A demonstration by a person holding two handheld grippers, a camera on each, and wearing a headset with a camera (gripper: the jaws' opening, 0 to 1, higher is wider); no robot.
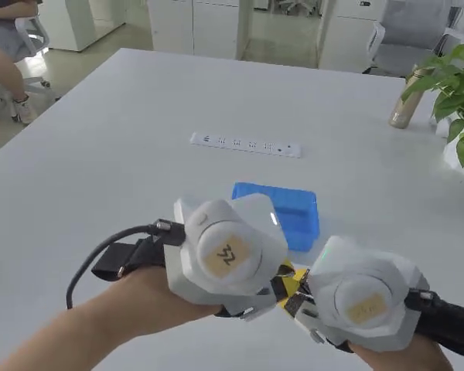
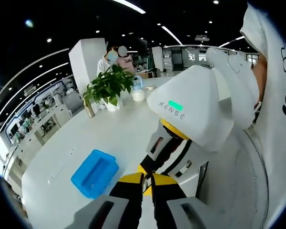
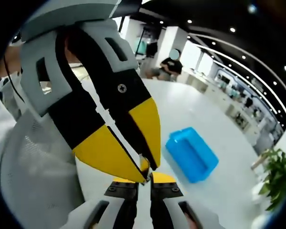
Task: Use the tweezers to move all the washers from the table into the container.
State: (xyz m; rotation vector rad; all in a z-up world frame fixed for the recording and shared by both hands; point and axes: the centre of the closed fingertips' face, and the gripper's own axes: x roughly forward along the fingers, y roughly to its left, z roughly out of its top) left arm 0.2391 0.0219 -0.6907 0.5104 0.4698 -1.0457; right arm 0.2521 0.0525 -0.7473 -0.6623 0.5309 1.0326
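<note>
The left gripper (image 2: 148,177) and right gripper (image 3: 144,179) meet tip to tip, both pinched narrow. The blue container (image 1: 282,212) lies on the surface (image 1: 139,124) just beyond.

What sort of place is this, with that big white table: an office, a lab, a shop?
Most likely an open-plan office or showroom: a long white table with a power strip on it, swivel chairs beyond it, a potted plant and rows of ceiling lights.

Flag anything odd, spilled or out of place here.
Nothing is spilled or damaged. The one oddity: the left claw and right claw, both shut, point at each other tip to tip near the blue container, which sits upright on the table.
</note>
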